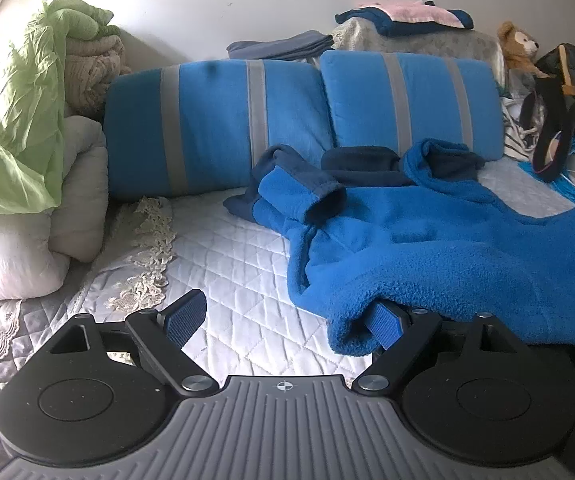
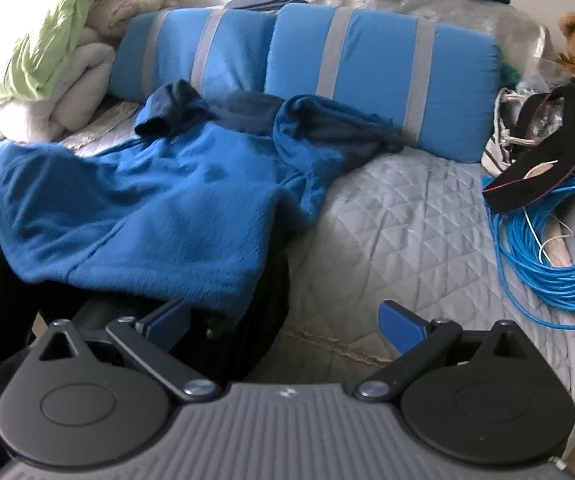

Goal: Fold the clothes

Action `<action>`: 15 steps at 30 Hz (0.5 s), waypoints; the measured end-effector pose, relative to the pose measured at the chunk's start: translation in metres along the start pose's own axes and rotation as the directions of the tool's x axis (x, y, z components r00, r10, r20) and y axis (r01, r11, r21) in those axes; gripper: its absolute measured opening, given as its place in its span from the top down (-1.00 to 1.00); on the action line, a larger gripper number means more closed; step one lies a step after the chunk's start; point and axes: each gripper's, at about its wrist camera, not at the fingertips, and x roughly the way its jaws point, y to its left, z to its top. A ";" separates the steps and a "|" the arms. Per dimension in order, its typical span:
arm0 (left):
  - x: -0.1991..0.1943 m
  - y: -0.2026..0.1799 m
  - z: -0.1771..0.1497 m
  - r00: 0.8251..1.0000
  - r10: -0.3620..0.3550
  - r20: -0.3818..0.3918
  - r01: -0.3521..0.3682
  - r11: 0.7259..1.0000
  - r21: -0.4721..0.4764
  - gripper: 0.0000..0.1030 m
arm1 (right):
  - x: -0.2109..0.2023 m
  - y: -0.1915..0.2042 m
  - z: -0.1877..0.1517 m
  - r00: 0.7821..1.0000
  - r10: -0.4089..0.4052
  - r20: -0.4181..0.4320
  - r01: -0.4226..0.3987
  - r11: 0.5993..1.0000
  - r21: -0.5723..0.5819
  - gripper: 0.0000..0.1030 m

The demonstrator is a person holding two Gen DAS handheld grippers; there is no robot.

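Your blue fleece jacket [image 2: 135, 216] lies collar-away, hem overhanging the quilted grey bed's [image 2: 407, 216] near edge; both the left gripper [image 1: 283, 320] and the right gripper [image 2: 283, 320] gape, unclamped, at its hem corners.

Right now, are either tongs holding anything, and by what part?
Nothing is clamped. Both left tongs and right tongs stand open. The blue fleece hem drapes over each one's inner finger, not pinched.
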 end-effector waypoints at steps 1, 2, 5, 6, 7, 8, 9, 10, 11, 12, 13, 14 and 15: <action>0.000 0.000 0.000 1.000 0.000 0.000 0.000 1.000 0.000 -0.67 | 0.001 0.002 -0.002 1.000 -0.001 0.001 0.001 1.000 -0.011 -1.00; 0.000 0.000 0.000 1.000 0.001 0.000 -0.001 1.000 0.001 -0.67 | 0.002 0.003 -0.004 1.000 -0.003 0.001 0.003 1.000 -0.021 -1.00; 0.000 0.000 0.001 1.000 0.002 -0.001 -0.002 1.000 0.004 -0.67 | 0.005 0.008 -0.010 1.000 -0.007 0.003 0.007 0.999 -0.053 -0.98; 0.000 0.000 0.001 1.000 0.002 0.000 -0.002 1.000 0.003 -0.67 | 0.006 0.009 -0.011 1.000 -0.011 0.008 0.011 0.998 -0.060 -0.97; 0.000 0.000 0.001 1.000 0.003 0.002 -0.003 1.000 0.003 -0.67 | 0.006 0.010 -0.011 0.999 -0.020 0.025 0.022 0.998 -0.057 -0.96; 0.000 0.000 0.001 1.000 0.003 0.003 -0.003 1.000 0.002 -0.67 | 0.006 0.011 -0.011 0.999 -0.032 0.043 0.034 0.997 -0.062 -0.90; 0.000 -0.001 0.001 1.000 0.004 0.004 -0.004 1.000 0.002 -0.67 | 0.006 0.014 -0.010 0.997 -0.047 0.061 0.051 0.996 -0.073 -0.88; 0.000 -0.001 0.001 1.000 0.005 0.006 -0.005 1.000 0.000 -0.67 | 0.006 0.017 -0.009 0.995 -0.058 0.078 0.064 0.995 -0.082 -0.82; 0.000 -0.001 0.002 1.000 0.006 0.008 -0.006 1.000 0.000 -0.67 | 0.005 0.019 -0.008 0.994 -0.060 0.094 0.068 0.994 -0.085 -0.77; -0.001 -0.002 0.002 1.000 0.007 0.009 -0.007 1.000 0.000 -0.67 | 0.004 0.021 -0.006 0.992 -0.060 0.110 0.070 0.994 -0.086 -0.75; -0.001 -0.002 0.002 1.000 0.008 0.010 -0.008 1.000 0.000 -0.67 | 0.002 0.023 -0.004 0.990 -0.056 0.127 0.067 0.994 -0.083 -0.72; -0.001 -0.003 0.003 1.000 0.009 0.011 -0.009 1.000 0.000 -0.67 | 0.000 0.025 -0.001 0.988 -0.054 0.144 0.067 0.994 -0.083 -0.72; -0.001 -0.003 0.003 1.000 0.010 0.012 -0.010 1.000 0.000 -0.67 | -0.002 0.029 0.001 0.985 -0.059 0.164 0.075 0.993 -0.094 -0.71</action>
